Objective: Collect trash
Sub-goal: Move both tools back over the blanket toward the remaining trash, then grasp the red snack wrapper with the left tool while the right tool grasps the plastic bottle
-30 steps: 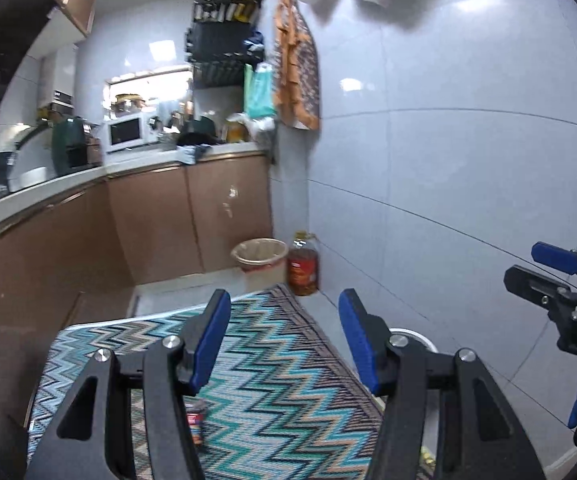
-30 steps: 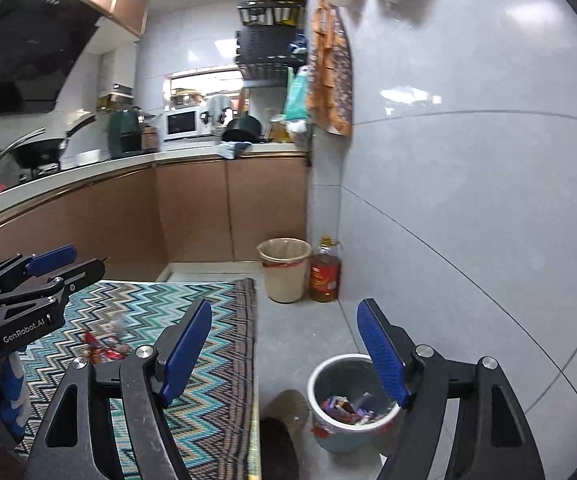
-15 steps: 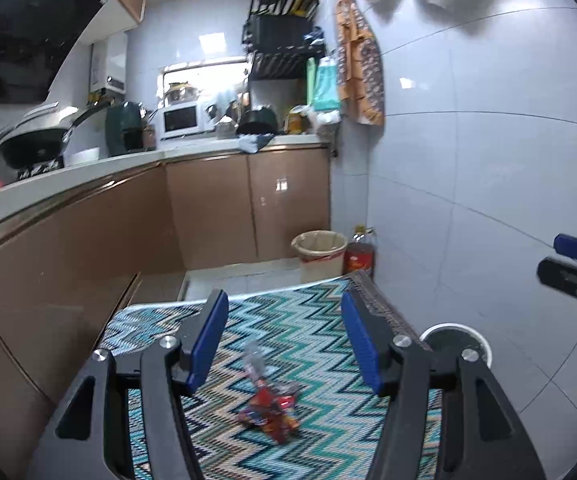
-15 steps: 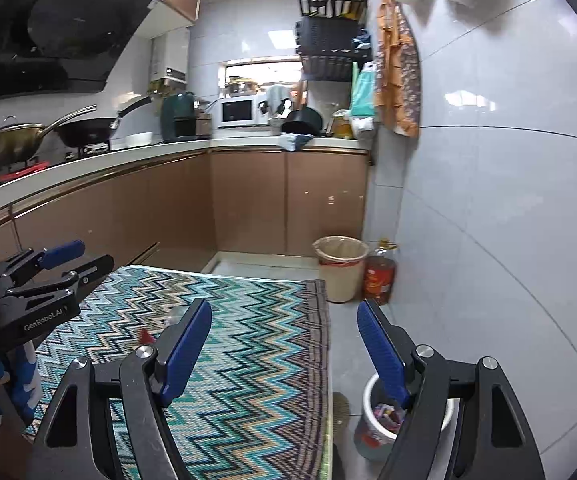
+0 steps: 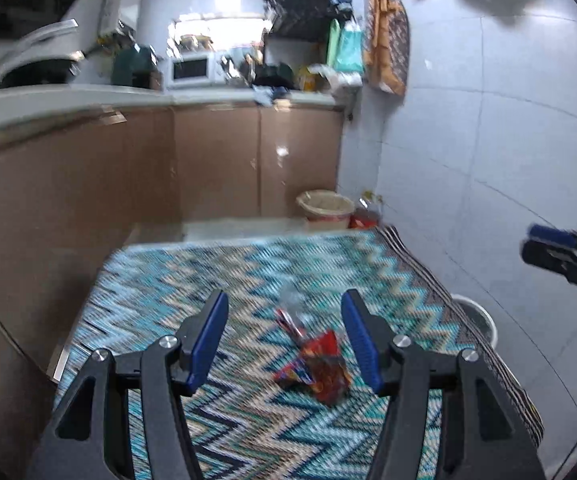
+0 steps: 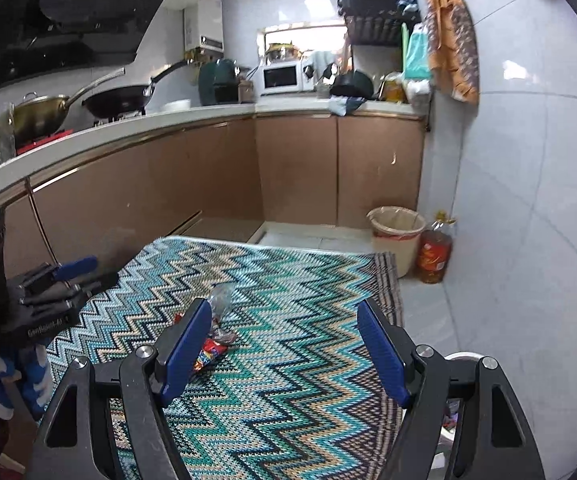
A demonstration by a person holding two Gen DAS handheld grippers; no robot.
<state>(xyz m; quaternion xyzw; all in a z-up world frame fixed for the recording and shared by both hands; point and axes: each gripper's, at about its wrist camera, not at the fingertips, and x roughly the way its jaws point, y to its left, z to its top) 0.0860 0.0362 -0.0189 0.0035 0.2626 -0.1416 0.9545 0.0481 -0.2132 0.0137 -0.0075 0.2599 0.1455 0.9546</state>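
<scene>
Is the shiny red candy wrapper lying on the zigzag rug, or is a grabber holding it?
Lying on the rug. The wrapper sits crumpled beyond the left gripper, whose blue pads stand apart with nothing between them.

A crumpled red wrapper [image 5: 320, 364] and a clear plastic scrap [image 5: 291, 304] lie touching on the zigzag rug [image 5: 208, 280].

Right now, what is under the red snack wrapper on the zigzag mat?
The red wrapper lies flat on the zigzag mat, a clear plastic scrap beside it. Whatever lies beneath wrapper and mat is covered.

Red wrapper [image 5: 320, 364] on zigzag rug [image 5: 388, 280], btwn open jaws.
</scene>
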